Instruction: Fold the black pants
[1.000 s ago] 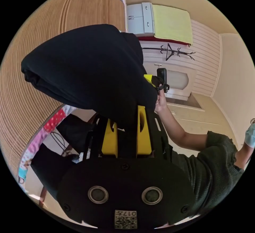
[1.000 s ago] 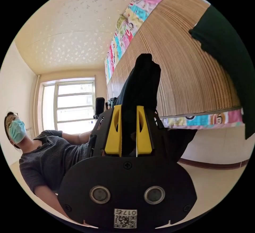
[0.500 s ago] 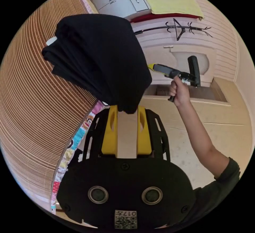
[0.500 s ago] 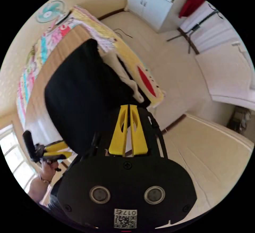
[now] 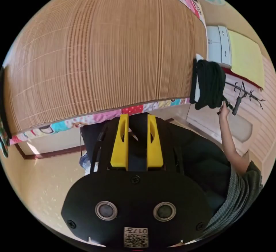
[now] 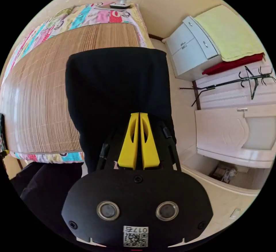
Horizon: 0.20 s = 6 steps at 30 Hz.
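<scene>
Here the folded black pants (image 6: pixel 118 88) lie on the bed's bamboo mat (image 6: pixel 37 91), mid-frame. The right gripper (image 6: pixel 139 116) is closed, empty; the left gripper (image 5: pixel 138 119) gapes, empty.

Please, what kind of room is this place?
Most likely a bedroom in a home: a bed covered with a bamboo mat, a white cabinet against the wall, and a coat stand.

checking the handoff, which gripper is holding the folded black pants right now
The right gripper, jaws closed on the folded black pants; the left gripper is open and holds nothing.
</scene>
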Tool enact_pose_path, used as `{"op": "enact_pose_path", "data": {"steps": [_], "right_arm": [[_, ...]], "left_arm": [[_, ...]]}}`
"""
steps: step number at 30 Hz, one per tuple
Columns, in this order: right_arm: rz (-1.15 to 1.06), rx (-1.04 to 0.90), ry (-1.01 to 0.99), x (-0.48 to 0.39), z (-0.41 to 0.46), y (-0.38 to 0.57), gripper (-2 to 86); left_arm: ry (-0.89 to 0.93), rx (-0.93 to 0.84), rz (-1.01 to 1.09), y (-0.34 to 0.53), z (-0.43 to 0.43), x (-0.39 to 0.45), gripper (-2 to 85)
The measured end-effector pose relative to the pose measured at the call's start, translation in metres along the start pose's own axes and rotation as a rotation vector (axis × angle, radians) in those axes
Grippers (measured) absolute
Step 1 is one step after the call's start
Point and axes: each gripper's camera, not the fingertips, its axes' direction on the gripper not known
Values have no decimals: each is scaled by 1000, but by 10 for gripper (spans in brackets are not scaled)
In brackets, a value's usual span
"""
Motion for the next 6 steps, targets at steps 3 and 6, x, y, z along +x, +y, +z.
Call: {"op": "enact_pose_path", "data": {"steps": [3,6], "right_arm": [[257,-63,-34,26,9,-18,5],[325,-100,-148,31,14,-26,5]], "left_arm": [[-15,162,-109,45,-41,-35,100],[30,243,-232,94,-47,-66,98]]}}
